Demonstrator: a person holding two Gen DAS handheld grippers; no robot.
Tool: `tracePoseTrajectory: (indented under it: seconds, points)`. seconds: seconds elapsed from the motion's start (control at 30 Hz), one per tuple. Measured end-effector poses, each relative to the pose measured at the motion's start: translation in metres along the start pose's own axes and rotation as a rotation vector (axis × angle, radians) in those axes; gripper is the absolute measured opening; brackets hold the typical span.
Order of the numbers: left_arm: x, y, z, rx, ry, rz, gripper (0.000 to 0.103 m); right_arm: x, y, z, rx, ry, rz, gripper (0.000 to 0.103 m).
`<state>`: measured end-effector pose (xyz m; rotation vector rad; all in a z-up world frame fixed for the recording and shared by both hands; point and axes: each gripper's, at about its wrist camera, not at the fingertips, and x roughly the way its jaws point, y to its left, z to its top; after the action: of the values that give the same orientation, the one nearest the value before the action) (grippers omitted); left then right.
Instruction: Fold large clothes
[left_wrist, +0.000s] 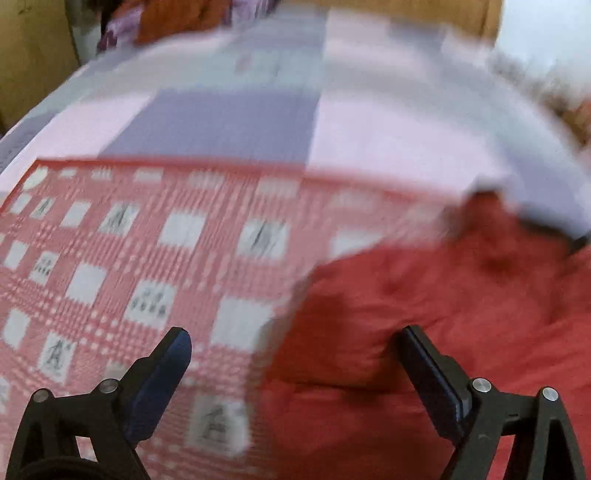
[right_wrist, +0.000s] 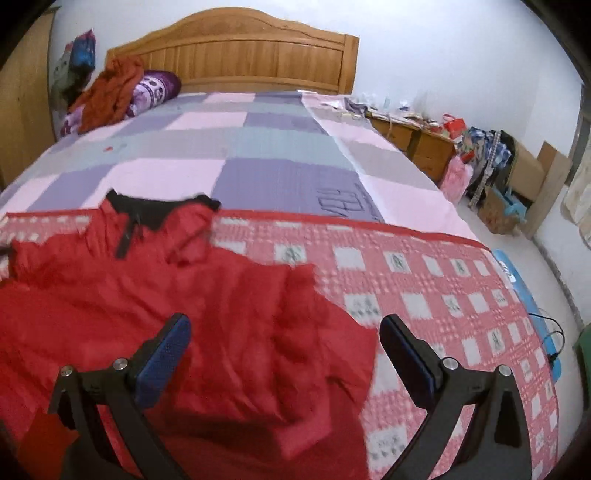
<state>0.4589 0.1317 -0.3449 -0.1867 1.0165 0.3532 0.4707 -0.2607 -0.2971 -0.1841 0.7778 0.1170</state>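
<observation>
While both tools are tilting down toward the bed, the left gripper (left_wrist: 293, 345) is hanging with its jaws spread wide and empty above the edge of the red jacket (right_wrist: 177, 317) (this view is blurred). The right gripper (right_wrist: 286, 332) is gaping wide too, holding nothing, over the jacket lying crumpled on the red checked blanket (right_wrist: 443, 280).

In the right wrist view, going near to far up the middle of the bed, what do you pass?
Right hand-held gripper, open → red jacket → red-and-white checked cloth → pink, purple and grey patchwork bedspread → wooden headboard.
</observation>
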Motion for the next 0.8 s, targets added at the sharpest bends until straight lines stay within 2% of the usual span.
tracePoseTrajectory:
  seconds: [0.07,0.1,0.13,0.17,0.23,0.33,0.4,0.5,0.57,0.63,0.67,0.7,0.73,0.77,0.8]
  points:
    - [0.027,-0.006,0.002,0.051,0.098,0.066,0.099,0.024,0.007,0.000,-0.038,0.098,-0.068,0.102]
    - [0.035,-0.005,0.002,0.046,0.129,0.079,0.103,0.050,0.002,-0.009,-0.045,0.214,-0.077,0.102]
    - [0.041,-0.001,0.002,0.020,0.144,0.082,0.103,0.061,-0.010,-0.015,0.025,0.251,-0.022,0.102]
    - [0.045,0.002,0.004,-0.011,0.169,0.068,0.103,0.063,-0.021,-0.018,0.091,0.247,0.019,0.102]
    - [0.046,0.003,0.005,-0.034,0.185,0.064,0.103,0.063,-0.021,-0.020,0.092,0.238,0.013,0.102]
    - [0.010,-0.001,0.000,-0.023,0.071,0.056,0.093,0.048,-0.011,-0.015,0.037,0.185,-0.026,0.102]
    - [-0.027,-0.007,-0.015,-0.001,-0.038,0.009,0.093,0.029,-0.006,-0.013,0.008,0.124,-0.043,0.102]
    - [-0.070,-0.025,-0.043,0.062,-0.158,-0.065,0.093,-0.008,0.005,-0.019,-0.011,0.014,0.009,0.102]
    - [-0.090,-0.043,-0.066,0.129,-0.210,-0.108,0.094,-0.021,0.016,-0.023,-0.056,-0.016,0.037,0.102]
    - [-0.088,-0.066,-0.083,0.239,-0.213,-0.092,0.096,-0.028,0.031,-0.039,-0.145,-0.018,0.088,0.102]
    - [-0.075,-0.072,-0.088,0.286,-0.202,-0.065,0.096,-0.021,0.035,-0.048,-0.185,0.017,0.062,0.102]
    - [-0.062,-0.074,-0.095,0.316,-0.158,-0.038,0.099,-0.004,0.032,-0.060,-0.216,0.108,-0.007,0.102]
    - [-0.050,-0.066,-0.097,0.284,-0.105,-0.073,0.103,0.019,0.014,-0.075,-0.169,0.229,-0.031,0.102]
    - [-0.043,-0.052,-0.093,0.201,-0.075,-0.111,0.103,0.022,-0.004,-0.079,-0.074,0.240,0.016,0.102]
    - [-0.044,-0.045,-0.089,0.142,-0.058,-0.127,0.103,0.020,-0.031,-0.082,0.079,0.248,0.030,0.102]
